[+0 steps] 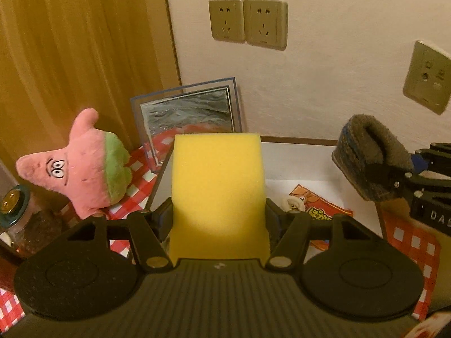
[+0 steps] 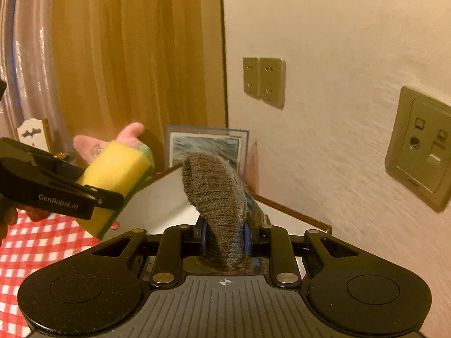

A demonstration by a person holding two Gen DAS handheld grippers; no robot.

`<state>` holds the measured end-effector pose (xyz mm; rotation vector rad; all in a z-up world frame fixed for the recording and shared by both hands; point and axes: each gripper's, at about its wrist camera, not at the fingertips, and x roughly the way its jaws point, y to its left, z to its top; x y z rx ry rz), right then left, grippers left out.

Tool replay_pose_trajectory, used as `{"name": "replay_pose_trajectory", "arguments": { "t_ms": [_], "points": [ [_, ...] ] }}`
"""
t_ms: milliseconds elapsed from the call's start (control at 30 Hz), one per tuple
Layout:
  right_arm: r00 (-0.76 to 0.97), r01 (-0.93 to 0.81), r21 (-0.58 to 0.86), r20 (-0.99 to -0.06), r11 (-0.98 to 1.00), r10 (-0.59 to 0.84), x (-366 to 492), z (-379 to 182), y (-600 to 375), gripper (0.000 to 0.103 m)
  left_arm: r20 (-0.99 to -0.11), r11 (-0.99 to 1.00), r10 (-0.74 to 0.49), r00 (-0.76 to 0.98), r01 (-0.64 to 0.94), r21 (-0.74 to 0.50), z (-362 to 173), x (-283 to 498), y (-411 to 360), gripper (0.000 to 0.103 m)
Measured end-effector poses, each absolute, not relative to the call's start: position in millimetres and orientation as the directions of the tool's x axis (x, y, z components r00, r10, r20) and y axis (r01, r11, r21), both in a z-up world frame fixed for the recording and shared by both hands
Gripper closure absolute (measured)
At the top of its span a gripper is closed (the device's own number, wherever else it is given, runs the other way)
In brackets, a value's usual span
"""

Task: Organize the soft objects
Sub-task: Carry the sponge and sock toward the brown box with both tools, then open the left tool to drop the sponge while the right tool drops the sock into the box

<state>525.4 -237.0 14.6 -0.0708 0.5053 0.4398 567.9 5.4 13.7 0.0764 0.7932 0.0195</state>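
My left gripper point(image 1: 218, 219) is shut on a yellow sponge point(image 1: 218, 186), which stands up between the jaws above a white box point(image 1: 296, 163). The right wrist view shows the same sponge point(image 2: 112, 174) with a green scouring layer, held by the left gripper point(image 2: 110, 200) over the box's left edge. My right gripper point(image 2: 224, 239) is shut on a folded grey knitted sock point(image 2: 215, 194) with blue stripes; in the left wrist view that sock point(image 1: 366, 157) hangs over the box's right side. A pink and green star plush point(image 1: 81, 166) stands on the checked cloth to the left.
The white box point(image 2: 166, 197) sits in the corner against a wall with socket plates point(image 1: 248, 24). Inside it lies an orange snack packet point(image 1: 318, 205). A framed picture point(image 1: 188, 124) leans behind the box. A glass jar point(image 1: 19, 225) stands far left on the red checked cloth point(image 2: 42, 248). A wooden door is at left.
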Motion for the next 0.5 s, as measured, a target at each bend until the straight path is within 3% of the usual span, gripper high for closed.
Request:
{"name": "replay_pose_trajectory", "arguments": {
  "t_ms": [500],
  "points": [
    [0.763, -0.403, 0.039, -0.538, 0.914, 0.359, 569.9, -10.4, -242.9, 0.079, -0.759, 0.996, 0.036, 0.65, 0.037, 0.079, -21.0, 630.4, 5.6, 0.036]
  ]
}}
